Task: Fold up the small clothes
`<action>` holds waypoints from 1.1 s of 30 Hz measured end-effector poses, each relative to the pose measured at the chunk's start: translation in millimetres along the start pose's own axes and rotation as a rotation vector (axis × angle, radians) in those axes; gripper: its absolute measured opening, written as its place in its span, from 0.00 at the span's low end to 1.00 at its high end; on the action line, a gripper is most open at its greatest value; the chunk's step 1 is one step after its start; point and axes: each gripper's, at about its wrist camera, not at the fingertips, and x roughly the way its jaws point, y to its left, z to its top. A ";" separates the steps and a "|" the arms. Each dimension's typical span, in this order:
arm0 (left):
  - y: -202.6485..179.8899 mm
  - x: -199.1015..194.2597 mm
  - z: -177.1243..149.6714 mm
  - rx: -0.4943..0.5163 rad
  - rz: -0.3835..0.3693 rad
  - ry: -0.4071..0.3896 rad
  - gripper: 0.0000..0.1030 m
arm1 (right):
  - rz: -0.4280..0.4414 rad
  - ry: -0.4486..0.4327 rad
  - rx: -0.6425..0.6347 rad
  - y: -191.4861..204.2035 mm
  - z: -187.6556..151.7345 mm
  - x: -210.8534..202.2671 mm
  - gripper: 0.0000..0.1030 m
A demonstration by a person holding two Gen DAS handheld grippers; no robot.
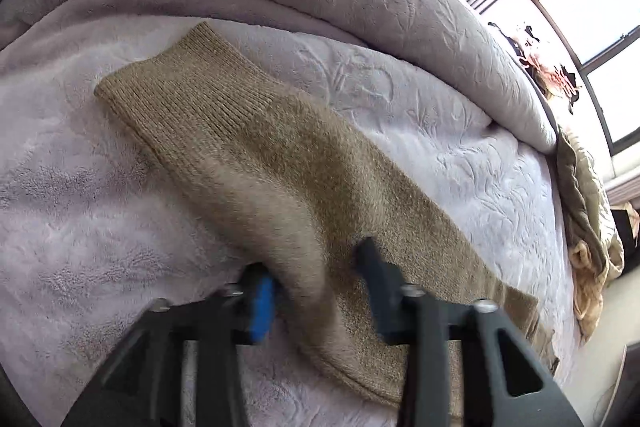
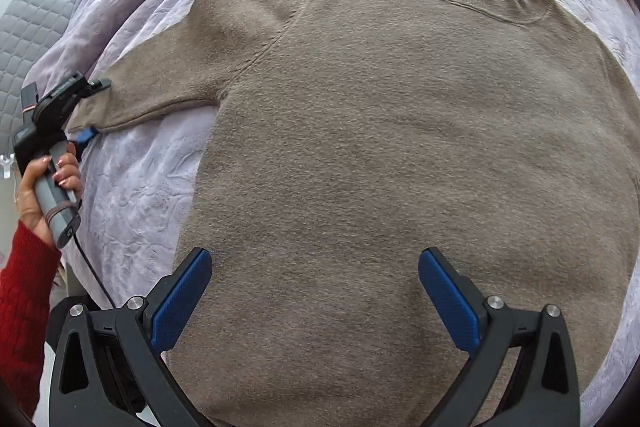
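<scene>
One brown sweater (image 2: 400,155) lies flat on a lavender bedspread (image 2: 140,187).

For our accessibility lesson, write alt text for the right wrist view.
A fuzzy brown knit sweater lies flat on a lilac embossed bedspread, with open blue-padded right tongs above its body. At left, a hand holds the left tongs around the sleeve.
</scene>
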 end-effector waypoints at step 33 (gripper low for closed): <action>-339.1 3.1 -313.2 1.000 -0.347 0.222 0.10 | -0.034 -0.179 0.388 -213.1 -47.4 -68.8 1.00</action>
